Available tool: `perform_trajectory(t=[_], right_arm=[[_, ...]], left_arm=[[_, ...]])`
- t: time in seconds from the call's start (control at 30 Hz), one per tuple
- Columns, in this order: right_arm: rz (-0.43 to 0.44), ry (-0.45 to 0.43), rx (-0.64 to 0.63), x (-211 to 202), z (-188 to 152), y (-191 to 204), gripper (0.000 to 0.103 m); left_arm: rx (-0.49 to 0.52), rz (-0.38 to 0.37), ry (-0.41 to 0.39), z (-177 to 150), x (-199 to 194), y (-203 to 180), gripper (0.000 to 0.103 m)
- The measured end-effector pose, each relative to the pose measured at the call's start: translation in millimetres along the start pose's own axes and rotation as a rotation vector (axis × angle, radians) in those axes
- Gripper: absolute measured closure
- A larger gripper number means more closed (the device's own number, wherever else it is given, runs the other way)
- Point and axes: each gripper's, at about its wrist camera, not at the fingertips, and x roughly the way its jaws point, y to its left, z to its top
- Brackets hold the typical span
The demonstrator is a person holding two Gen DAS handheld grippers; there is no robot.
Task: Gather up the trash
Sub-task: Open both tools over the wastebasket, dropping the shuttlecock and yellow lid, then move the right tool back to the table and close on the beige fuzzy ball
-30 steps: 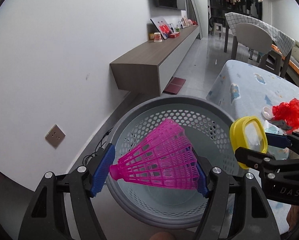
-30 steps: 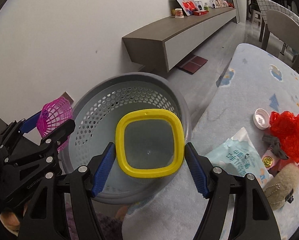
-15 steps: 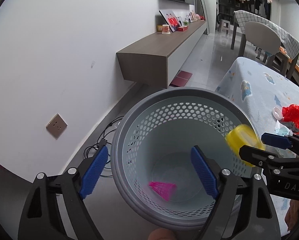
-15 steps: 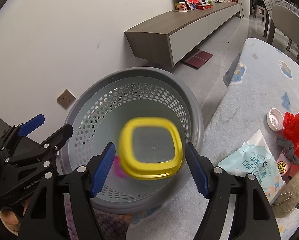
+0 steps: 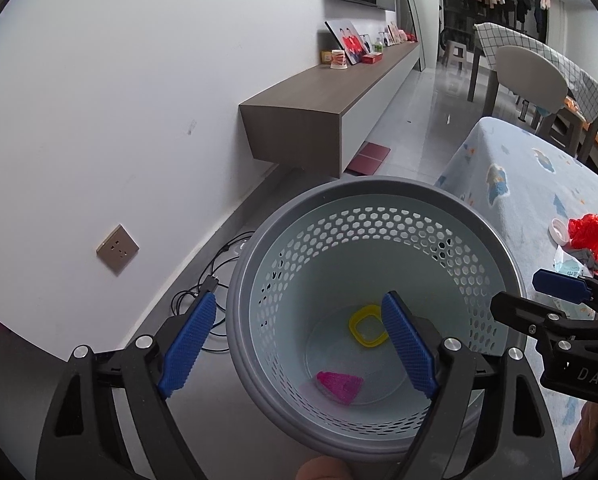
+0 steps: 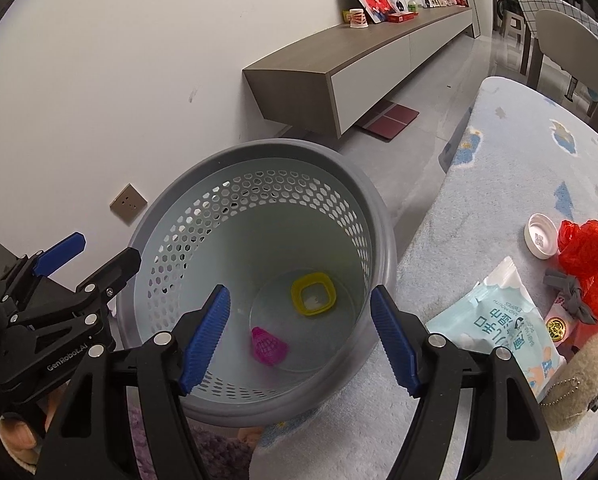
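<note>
Where a second ago each tool clamped something, the left gripper (image 5: 299,344) and right gripper (image 6: 299,340) now gape empty above the basket (image 6: 171,208); the pink shuttlecock (image 6: 269,346) and yellow lid (image 6: 314,295) lie apart on its bottom. From the left wrist, a blue pad (image 5: 407,346) covers the lid's edge.

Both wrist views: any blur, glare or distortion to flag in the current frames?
Left wrist view: sharp, no motion blur; strong fisheye bending with dark corners; soft glare on the floor. Right wrist view: also sharp, the basket and the yellow lid inside it crisp; slightly dimmer, same curved edges, the wipes packet readable.
</note>
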Motion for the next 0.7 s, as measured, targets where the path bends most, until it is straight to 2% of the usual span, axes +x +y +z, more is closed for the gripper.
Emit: perform_trajectory(t=[0.7], right_arm=[[-0.054, -0.084, 0.036, -34, -14, -12, 0.033]], left_arm=[[0.002, -0.031, -0.071, 3, -20, -11, 0.012]])
